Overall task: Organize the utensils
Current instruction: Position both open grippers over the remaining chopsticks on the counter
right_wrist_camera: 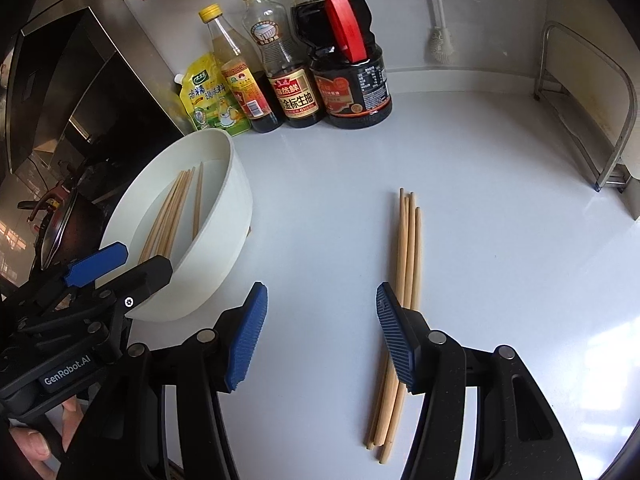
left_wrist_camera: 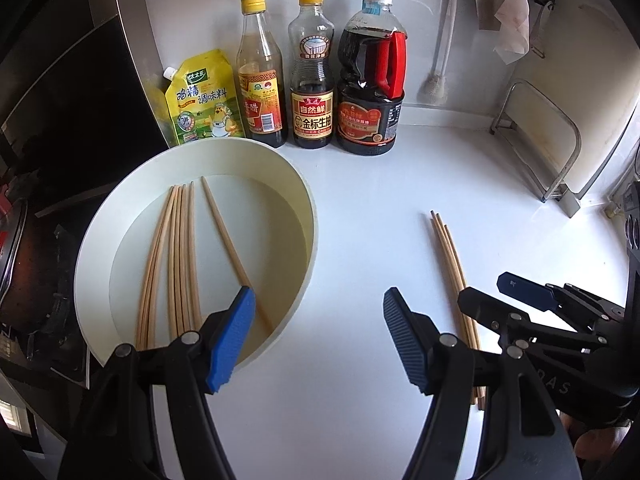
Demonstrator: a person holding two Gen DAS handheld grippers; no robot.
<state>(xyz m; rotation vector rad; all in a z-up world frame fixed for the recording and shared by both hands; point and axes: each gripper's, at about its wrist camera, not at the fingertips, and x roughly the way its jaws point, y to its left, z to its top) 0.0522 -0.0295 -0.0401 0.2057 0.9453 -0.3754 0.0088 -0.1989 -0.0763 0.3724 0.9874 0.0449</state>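
Observation:
A white round bowl (left_wrist_camera: 296, 200) stands on the white counter at the left and holds several wooden chopsticks (left_wrist_camera: 180, 256). It also shows in the right wrist view (right_wrist_camera: 236, 184). A small bunch of chopsticks (right_wrist_camera: 408, 248) lies loose on the counter to the right; it also shows in the left wrist view (left_wrist_camera: 450, 252). My left gripper (left_wrist_camera: 318, 300) is open and empty, over the bowl's right rim. My right gripper (right_wrist_camera: 320, 296) is open and empty, its right finger over the near part of the loose chopsticks.
Three sauce bottles (left_wrist_camera: 312, 80) and a yellow seasoning pouch (left_wrist_camera: 204, 96) stand along the back wall. A metal rack (left_wrist_camera: 552, 140) stands at the right. A stove with a dark pan (right_wrist_camera: 60, 216) lies left of the bowl. A brush (left_wrist_camera: 434, 84) hangs on the wall.

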